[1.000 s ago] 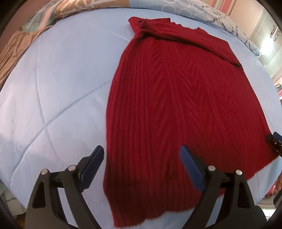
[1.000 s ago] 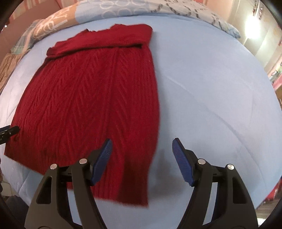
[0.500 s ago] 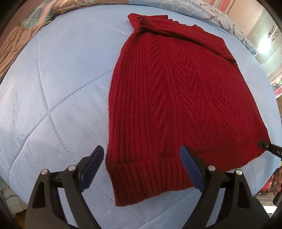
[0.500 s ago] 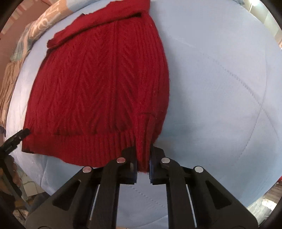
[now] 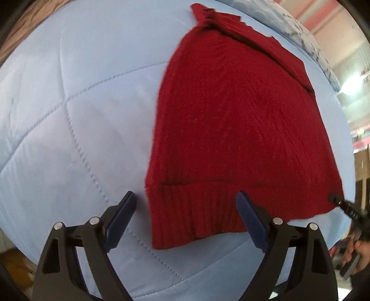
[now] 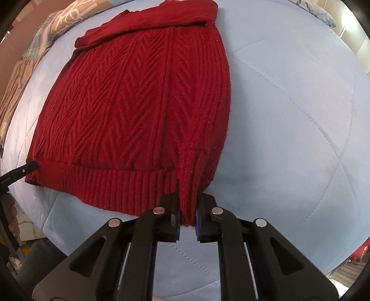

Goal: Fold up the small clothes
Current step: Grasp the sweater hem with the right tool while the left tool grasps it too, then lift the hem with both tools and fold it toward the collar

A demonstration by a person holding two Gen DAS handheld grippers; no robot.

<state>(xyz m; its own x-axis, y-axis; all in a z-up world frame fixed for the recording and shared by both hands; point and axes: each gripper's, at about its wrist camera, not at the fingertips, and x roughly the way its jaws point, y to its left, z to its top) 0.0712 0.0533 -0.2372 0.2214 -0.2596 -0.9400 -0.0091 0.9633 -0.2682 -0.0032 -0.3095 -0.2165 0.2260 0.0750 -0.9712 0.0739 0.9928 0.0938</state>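
A red knitted sweater [image 5: 233, 129] lies flat on the light blue quilt [image 5: 76, 129], its ribbed hem toward me. My left gripper [image 5: 186, 208] hangs open over the hem's left corner, the ribbed edge lying between its blue pads without touching them. In the right wrist view the same sweater [image 6: 138, 106] shows its chevron knit, and my right gripper [image 6: 187, 209] is shut on the hem's right corner, which is bunched up between the pads. The tip of the right gripper [image 5: 335, 199] shows at the sweater's right corner in the left wrist view.
The quilt [image 6: 289, 115] reaches past the sweater on both sides, with its front edge close below the grippers. Patterned pillows [image 6: 62, 20] lie at the far end of the bed. A hand [image 5: 363, 252] holds the other tool at the right edge.
My right gripper closed on the hem's right corner and pinched it up. My left gripper shifted so the hem's left corner now sits between its open fingers.
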